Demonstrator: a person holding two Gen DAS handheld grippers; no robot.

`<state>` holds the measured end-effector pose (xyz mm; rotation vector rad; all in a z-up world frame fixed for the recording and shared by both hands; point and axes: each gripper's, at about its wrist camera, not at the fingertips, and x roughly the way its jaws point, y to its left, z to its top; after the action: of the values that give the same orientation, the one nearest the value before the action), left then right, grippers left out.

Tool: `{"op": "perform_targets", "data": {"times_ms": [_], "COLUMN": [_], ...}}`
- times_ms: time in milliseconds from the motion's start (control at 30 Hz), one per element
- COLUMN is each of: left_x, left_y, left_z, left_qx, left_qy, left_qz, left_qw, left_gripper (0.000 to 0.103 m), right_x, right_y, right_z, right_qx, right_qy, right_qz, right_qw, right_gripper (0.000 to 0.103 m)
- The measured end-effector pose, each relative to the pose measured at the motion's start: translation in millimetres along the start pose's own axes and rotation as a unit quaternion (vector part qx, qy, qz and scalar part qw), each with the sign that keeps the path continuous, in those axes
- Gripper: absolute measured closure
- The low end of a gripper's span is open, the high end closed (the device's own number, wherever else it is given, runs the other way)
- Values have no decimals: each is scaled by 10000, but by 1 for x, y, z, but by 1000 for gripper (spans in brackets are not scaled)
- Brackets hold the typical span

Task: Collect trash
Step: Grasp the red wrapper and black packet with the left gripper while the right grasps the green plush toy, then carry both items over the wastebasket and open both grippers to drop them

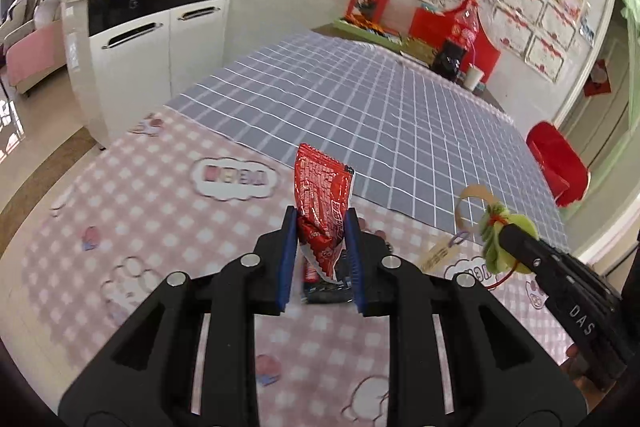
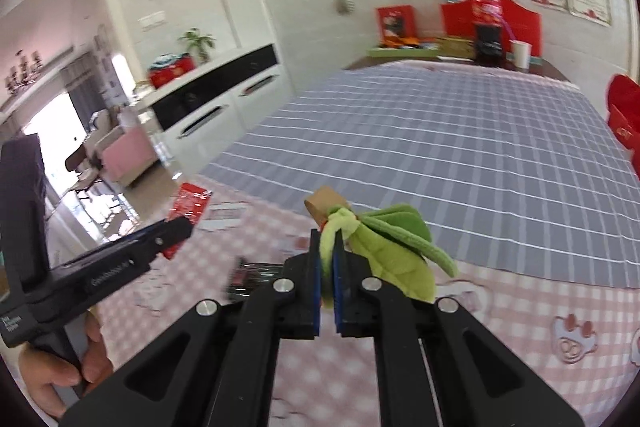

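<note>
The red wrapper (image 1: 322, 203) stands upright, long axis pointing up and away from the left gripper (image 1: 321, 227), whose blue pads are nearly closed and pinch its lower end above the pink checked table (image 1: 160, 227). The right gripper (image 2: 329, 247) is fully closed on a green felt leaf (image 2: 392, 247), which trails to the right with a brown paper ring (image 2: 324, 205) and a tag (image 1: 438, 253) tied on. The wrapper's print is unreadable. "DAS" shows on the right gripper's side.
</note>
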<state>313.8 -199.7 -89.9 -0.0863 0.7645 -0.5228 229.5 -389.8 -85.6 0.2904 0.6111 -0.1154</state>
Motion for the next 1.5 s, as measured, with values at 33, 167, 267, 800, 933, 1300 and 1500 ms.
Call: {"op": "perform_targets", "data": {"times_ms": [33,167,267,800,933,1300,1500], "left_x": [-7,-30,-50,-144,-167,-199,-188], "left_y": [6,30,56,219,265,367,407], "left_z": [0,-2,-4,-40,-58,-100,-119], "left_qx": [-34,-158,-288,-1249,-1597,-2350,-2722], "left_qy": [-45,-206,-312,-705,-736,-648,-357], "left_qz": [11,101,194,1032,1260,1875,2030], "left_qw": [10000,9996,9989,9843,9763,9515,9399], "left_gripper": [80,80,80,80,80,80,80], "right_x": [0,4,8,33,42,67,86], "right_y": [9,54,89,291,344,443,478], "right_z": [0,-1,-3,-41,-61,-112,-140], "right_qx": [-51,-276,-461,-1427,-1688,-2234,-2395], "right_qy": [-2,22,58,437,632,1162,1441], "right_qz": [68,334,526,1701,2033,2587,2692], "right_qw": [10000,9991,9975,9741,9624,9326,9216], "right_gripper": [97,97,97,97,97,97,97]}}
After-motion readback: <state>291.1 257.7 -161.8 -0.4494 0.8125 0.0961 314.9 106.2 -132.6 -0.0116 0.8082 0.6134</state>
